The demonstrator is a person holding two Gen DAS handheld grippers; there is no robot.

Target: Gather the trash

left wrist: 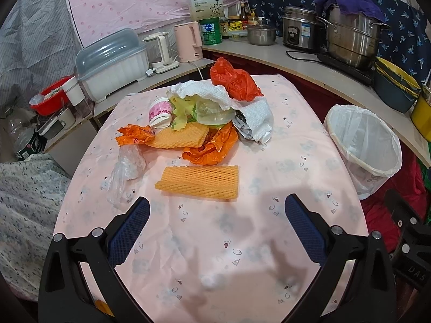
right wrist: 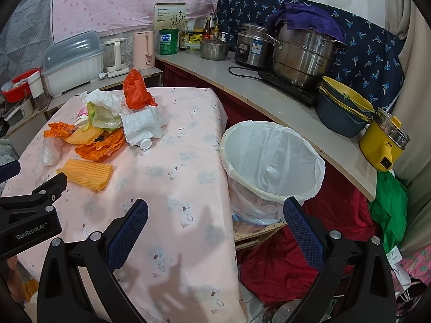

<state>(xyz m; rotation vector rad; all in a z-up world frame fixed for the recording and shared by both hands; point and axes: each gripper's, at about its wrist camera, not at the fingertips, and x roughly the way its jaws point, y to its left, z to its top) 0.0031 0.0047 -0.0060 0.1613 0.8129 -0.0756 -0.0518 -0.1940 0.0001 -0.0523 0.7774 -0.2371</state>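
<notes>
Hovering over the near edge of the tabletop (left wrist: 215,242), left gripper (left wrist: 216,212) has its jaws spread wide with nothing between them. Right gripper (right wrist: 215,215) is the same: jaws apart, nothing held, aimed at the gap between the tabletop edge and the bin (right wrist: 272,161).

Nothing looks collected yet. Trash sits in one heap at the far-centre of the tabletop; the bin stands off the tabletop's right side, lined and apparently holding nothing so far.

Likely first pick: the loose foam net sleeve (left wrist: 199,181), lying flat by itself, nearest the left gripper and clear of the heap. Suggest coming in low across its short side and pinching one edge. The foam is soft and meshy, so it should compress and grip well on the textured pads. Avoid a top-down push, which may just flatten it against the cloth.

Materials in the heap:
- second foam sleeve (left wrist: 180,136), partly under other items
- crumpled orange plastic bags (left wrist: 234,79), thin and slippery, likely to drag neighbours
- embossed paper towel (left wrist: 204,92), draped and soft
- paper cup (left wrist: 160,113), on its side, rigid, crushable
- clear plastic bag (left wrist: 125,172), limp, hard to see against the cloth

The tablecloth is loose fabric, so pinch high enough not to catch it.
</notes>
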